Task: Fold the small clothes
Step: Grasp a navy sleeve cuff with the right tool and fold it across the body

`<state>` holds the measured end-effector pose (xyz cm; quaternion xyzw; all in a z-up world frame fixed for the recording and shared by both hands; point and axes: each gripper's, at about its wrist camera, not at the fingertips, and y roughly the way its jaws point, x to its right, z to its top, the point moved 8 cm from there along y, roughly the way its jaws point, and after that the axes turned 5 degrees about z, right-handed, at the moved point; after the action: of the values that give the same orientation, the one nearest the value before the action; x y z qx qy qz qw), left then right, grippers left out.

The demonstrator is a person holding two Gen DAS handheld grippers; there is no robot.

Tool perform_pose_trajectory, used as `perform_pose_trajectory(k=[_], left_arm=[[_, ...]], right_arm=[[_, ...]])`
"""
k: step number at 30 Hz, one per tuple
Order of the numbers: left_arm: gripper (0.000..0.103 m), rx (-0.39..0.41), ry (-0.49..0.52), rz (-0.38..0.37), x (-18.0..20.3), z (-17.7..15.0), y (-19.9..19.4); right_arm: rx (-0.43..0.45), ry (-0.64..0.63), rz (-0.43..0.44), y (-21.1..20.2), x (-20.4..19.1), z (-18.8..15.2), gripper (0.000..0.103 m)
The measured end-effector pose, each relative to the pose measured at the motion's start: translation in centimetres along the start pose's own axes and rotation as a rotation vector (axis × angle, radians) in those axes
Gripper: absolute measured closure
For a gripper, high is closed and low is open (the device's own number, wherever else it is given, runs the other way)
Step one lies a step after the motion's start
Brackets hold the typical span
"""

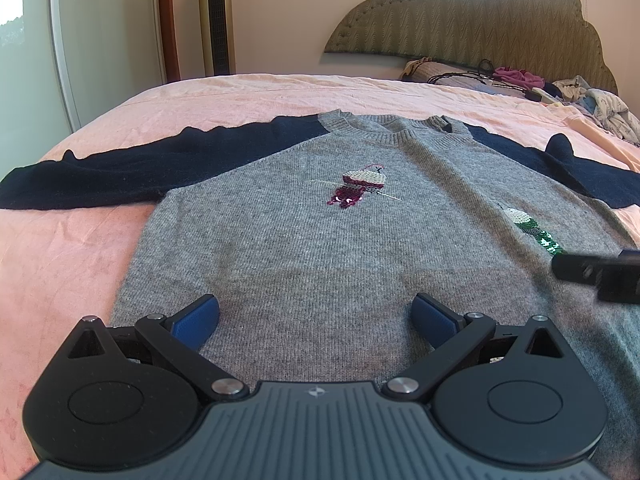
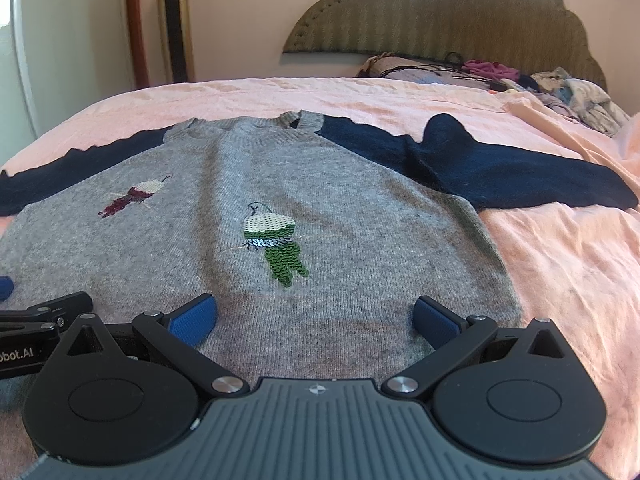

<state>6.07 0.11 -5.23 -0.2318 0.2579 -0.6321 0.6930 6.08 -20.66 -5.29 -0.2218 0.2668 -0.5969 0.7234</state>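
Note:
A small grey sweater (image 1: pixel 304 248) with navy sleeves lies flat, front up, on the pink bedsheet (image 1: pixel 60 264); it also shows in the right wrist view (image 2: pixel 352 208). It has a red sequin patch (image 1: pixel 354 190) and a green sequin patch (image 2: pixel 280 248). The left sleeve (image 1: pixel 120 176) and right sleeve (image 2: pixel 500 172) are spread out sideways. My left gripper (image 1: pixel 316 312) is open and empty over the hem's left part. My right gripper (image 2: pixel 316 312) is open and empty over the hem's right part. Part of the right gripper shows at the left wrist view's right edge (image 1: pixel 596 272).
A pile of loose clothes and cables (image 2: pixel 520 76) lies by the padded headboard (image 2: pixel 440 20) at the far right. A tall tower fan (image 1: pixel 216 16) and a white door (image 1: pixel 104 40) stand beyond the bed's far left edge.

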Motion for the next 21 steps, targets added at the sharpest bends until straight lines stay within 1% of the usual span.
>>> perform_pose_trajectory(k=[2, 4, 5, 6, 8, 9, 10, 12, 13, 14, 15, 17, 18, 21], left_arm=[[0.0, 0.0, 0.0, 0.0, 0.0, 0.0, 0.0], [0.0, 0.0, 0.0, 0.0, 0.0, 0.0, 0.0], [0.0, 0.0, 0.0, 0.0, 0.0, 0.0, 0.0], [0.0, 0.0, 0.0, 0.0, 0.0, 0.0, 0.0], [0.0, 0.0, 0.0, 0.0, 0.0, 0.0, 0.0], [0.0, 0.0, 0.0, 0.0, 0.0, 0.0, 0.0], [0.0, 0.0, 0.0, 0.0, 0.0, 0.0, 0.0], [0.0, 0.0, 0.0, 0.0, 0.0, 0.0, 0.0], [0.0, 0.0, 0.0, 0.0, 0.0, 0.0, 0.0], [0.0, 0.0, 0.0, 0.0, 0.0, 0.0, 0.0], [0.0, 0.0, 0.0, 0.0, 0.0, 0.0, 0.0], [0.0, 0.0, 0.0, 0.0, 0.0, 0.0, 0.0], [0.0, 0.0, 0.0, 0.0, 0.0, 0.0, 0.0], [0.0, 0.0, 0.0, 0.0, 0.0, 0.0, 0.0]], right_arm=[[0.073, 0.059, 0.018, -1.4, 2.2, 1.5, 0.0], [0.157, 0.139, 0.045, -3.0, 5.7, 3.5, 0.0], [0.193, 0.202, 0.052, -3.7, 8.4, 4.6, 0.0], [0.211, 0.269, 0.052, -3.9, 11.0, 5.5, 0.0], [0.255, 0.472, 0.06, -3.8, 17.8, 6.8, 0.0], [0.29, 0.588, 0.048, -3.6, 21.3, 7.0, 0.0], [0.317, 0.687, 0.016, -3.4, 24.5, 7.0, 0.0], [0.315, 0.819, -0.054, -2.2, 30.3, 6.7, 0.002], [0.314, 0.86, -0.076, -1.6, 32.5, 6.5, 0.005], [0.32, 0.892, -0.097, -1.0, 34.3, 6.2, 0.013], [0.319, 0.918, -0.122, -0.3, 35.7, 5.8, 0.018], [0.316, 0.949, -0.139, 1.0, 37.9, 5.2, 0.018], [0.337, 0.946, -0.132, 1.3, 38.3, 5.4, 0.018], [0.336, 0.924, -0.124, 2.7, 38.8, 6.1, 0.019]])
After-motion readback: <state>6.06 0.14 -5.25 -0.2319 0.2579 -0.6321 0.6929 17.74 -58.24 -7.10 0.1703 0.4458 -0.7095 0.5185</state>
